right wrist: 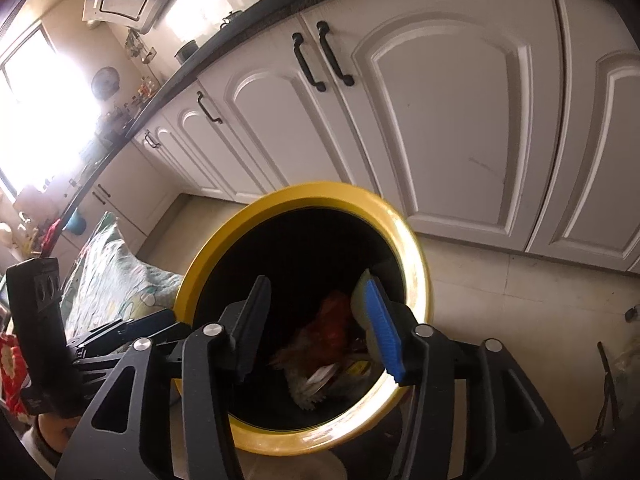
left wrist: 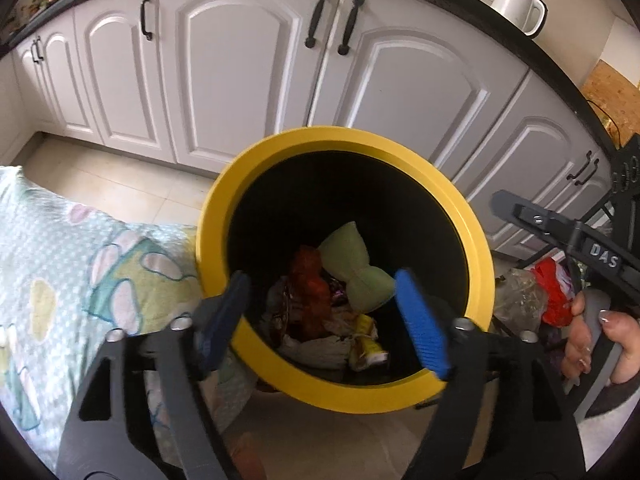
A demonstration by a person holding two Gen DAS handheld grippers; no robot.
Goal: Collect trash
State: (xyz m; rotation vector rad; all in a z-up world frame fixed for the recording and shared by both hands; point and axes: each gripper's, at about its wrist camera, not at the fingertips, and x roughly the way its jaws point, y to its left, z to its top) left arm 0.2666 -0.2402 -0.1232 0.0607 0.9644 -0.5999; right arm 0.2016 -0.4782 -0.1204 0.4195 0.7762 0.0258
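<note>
A round bin with a yellow rim point(left wrist: 280, 148) and black inside stands on the floor; it also shows in the right wrist view point(right wrist: 420, 264). Inside lie a pale green sponge point(left wrist: 356, 264), an orange-red wrapper point(left wrist: 310, 284), crumpled paper and a yellow packet point(left wrist: 366, 344). My left gripper point(left wrist: 324, 316) is open and empty over the bin's mouth. My right gripper point(right wrist: 320, 324) is open and empty over the same opening, with the sponge point(right wrist: 360, 296) just behind its right finger. The right gripper's handle and the hand on it show at the left wrist view's right edge point(left wrist: 592, 256).
White kitchen cabinet doors point(left wrist: 240, 72) with black handles stand behind the bin. A patterned light-blue cloth point(left wrist: 80, 264) lies left of the bin. A clear plastic bag point(left wrist: 520, 300) and red wrapper point(left wrist: 552, 288) lie right of it. A white jug point(left wrist: 516, 4) stands on the counter.
</note>
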